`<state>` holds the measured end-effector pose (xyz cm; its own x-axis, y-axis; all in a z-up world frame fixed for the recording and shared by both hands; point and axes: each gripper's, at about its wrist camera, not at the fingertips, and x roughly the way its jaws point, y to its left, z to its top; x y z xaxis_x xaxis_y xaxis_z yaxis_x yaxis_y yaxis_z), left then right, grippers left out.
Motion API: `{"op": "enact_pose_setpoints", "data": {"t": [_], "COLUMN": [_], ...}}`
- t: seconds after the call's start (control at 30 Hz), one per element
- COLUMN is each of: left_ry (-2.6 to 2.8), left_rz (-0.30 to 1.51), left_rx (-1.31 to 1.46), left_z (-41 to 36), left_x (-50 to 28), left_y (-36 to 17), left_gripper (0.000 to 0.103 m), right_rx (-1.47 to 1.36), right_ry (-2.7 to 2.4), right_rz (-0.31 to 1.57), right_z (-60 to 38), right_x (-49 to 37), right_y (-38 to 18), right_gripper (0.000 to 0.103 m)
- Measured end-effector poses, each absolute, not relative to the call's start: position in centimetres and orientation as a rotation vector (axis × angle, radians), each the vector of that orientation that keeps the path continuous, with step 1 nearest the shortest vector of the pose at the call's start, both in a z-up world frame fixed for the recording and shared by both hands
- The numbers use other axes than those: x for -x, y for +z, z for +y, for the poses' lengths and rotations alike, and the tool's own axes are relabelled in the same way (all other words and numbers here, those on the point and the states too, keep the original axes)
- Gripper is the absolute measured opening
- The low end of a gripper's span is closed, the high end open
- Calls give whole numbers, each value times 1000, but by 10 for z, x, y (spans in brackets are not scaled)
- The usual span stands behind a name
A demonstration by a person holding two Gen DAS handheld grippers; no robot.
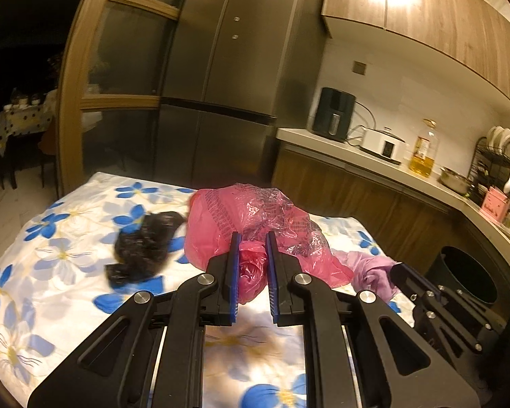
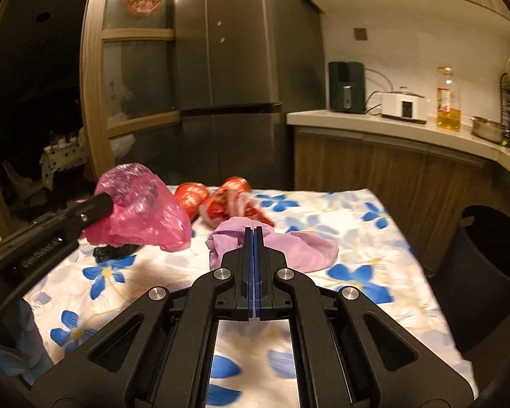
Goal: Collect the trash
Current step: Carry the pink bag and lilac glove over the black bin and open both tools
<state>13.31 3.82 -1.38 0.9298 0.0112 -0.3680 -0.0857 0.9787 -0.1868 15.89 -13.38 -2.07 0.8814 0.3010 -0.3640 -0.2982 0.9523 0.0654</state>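
Left wrist view. A table covered by a white cloth with blue flowers [image 1: 68, 238] stands in a kitchen. Behind it rises a dark steel refrigerator [image 1: 221, 68], with a wood-framed glass cabinet to its left. A counter [image 1: 374, 156] runs along the right wall and carries a black appliance [image 1: 333, 114], a white cooker [image 1: 384, 141], a bottle of oil [image 1: 425, 149] and a dish rack. A dark bin [image 1: 465, 278] stands on the floor to the right of the table. The left gripper [image 1: 251, 238] reaches forward over the cloth; its blue-padded fingers are partly closed on a bunched fold of the pink plastic bag [image 1: 248, 217], whose bulk lies beyond the fingertips. A crumpled black bag [image 1: 142, 248] lies on the cloth just left of the pink one. A lilac bag [image 1: 367, 268] lies to the right, at the tip of the right gripper [image 1: 396, 268].

Right wrist view. The same cloth [image 2: 357, 231], refrigerator [image 2: 238, 68], counter [image 2: 391, 122] and bin [image 2: 486, 255] appear. The right gripper [image 2: 254, 233] points forward, its fingers pressed together with the lilac bag [image 2: 306, 248] pinched at their tips; the bag rests on the cloth. Red wrappers [image 2: 221, 200] lie further back. At left, the left gripper [image 2: 105, 204] holds the pink plastic bag [image 2: 142, 217] lifted above the cloth, with the black bag [image 2: 112, 251] beneath it.
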Motion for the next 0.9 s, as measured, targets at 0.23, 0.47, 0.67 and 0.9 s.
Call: {"op": "enact_pose_setpoints", "data": {"t": [0.23, 0.47, 0.67, 0.9], "left_ry": [-2, -61, -111, -163], "left_rz": [386, 376, 371, 375], "left_rx": [163, 123, 89, 52], "left_z": [0, -37, -71, -108], "left_x": [-144, -153, -160, -172], "left_y": [-8, -1, 2, 4], "left_gripper": [14, 14, 14, 14], "right_rx": [-31, -55, -70, -86], "right_ry": [245, 176, 125, 66], "right_rz": [343, 314, 293, 267], "right_z": [-173, -212, -238, -270], "right_x": [-150, -144, -144, -145], "right_y": [-7, 2, 7, 13], "right_gripper": [0, 0, 0, 0]}}
